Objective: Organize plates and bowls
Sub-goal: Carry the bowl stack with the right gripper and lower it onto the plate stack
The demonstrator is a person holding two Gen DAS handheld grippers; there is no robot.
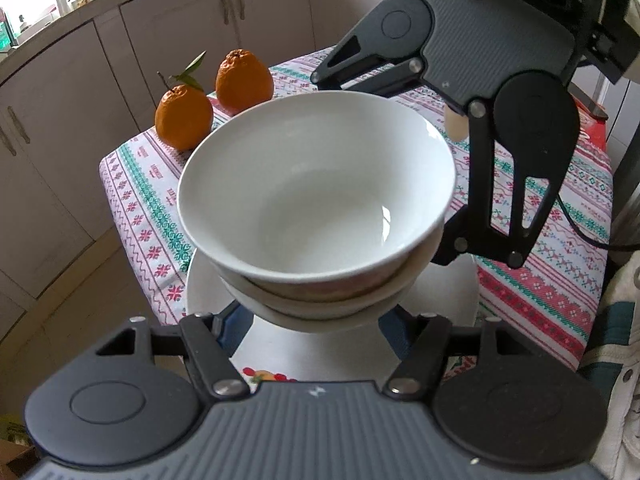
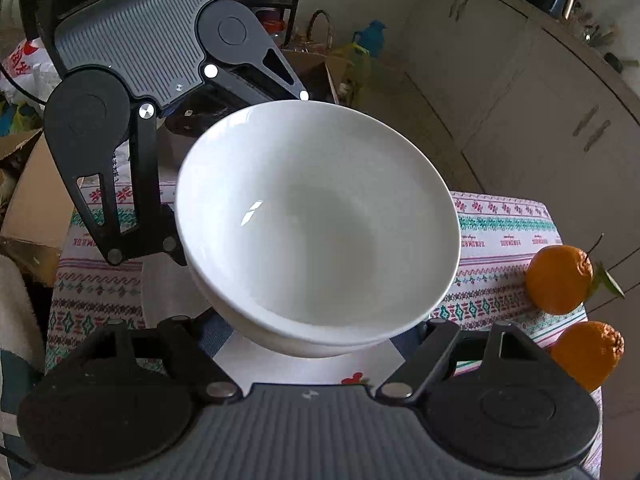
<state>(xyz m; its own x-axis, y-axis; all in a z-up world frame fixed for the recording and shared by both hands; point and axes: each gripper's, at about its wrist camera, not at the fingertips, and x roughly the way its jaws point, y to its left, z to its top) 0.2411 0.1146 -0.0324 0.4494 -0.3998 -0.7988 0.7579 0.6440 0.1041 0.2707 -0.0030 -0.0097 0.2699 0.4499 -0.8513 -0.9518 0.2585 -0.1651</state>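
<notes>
Two white bowls are nested in a tilted stack: the upper bowl (image 1: 316, 184) (image 2: 316, 220) sits in the lower bowl (image 1: 320, 312) (image 2: 296, 344). The stack hangs just above a white plate (image 1: 208, 288) (image 2: 256, 364) with a fruit print on the patterned tablecloth. My left gripper (image 1: 316, 324) is closed on the stack's underside from one side. My right gripper (image 2: 316, 346) does the same from the opposite side. Each gripper's fingertips are hidden under the bowls. The right gripper's fingers (image 1: 460, 240) show across the stack, as do the left gripper's fingers (image 2: 168, 244).
Two oranges (image 1: 184, 116) (image 1: 244, 80) sit at the table's far corner, also seen as oranges (image 2: 558, 278) (image 2: 588, 354). The small table (image 1: 140, 184) ends close by. Cabinets (image 1: 60, 120) stand beyond it. Cardboard boxes and bags (image 2: 28, 184) crowd the floor.
</notes>
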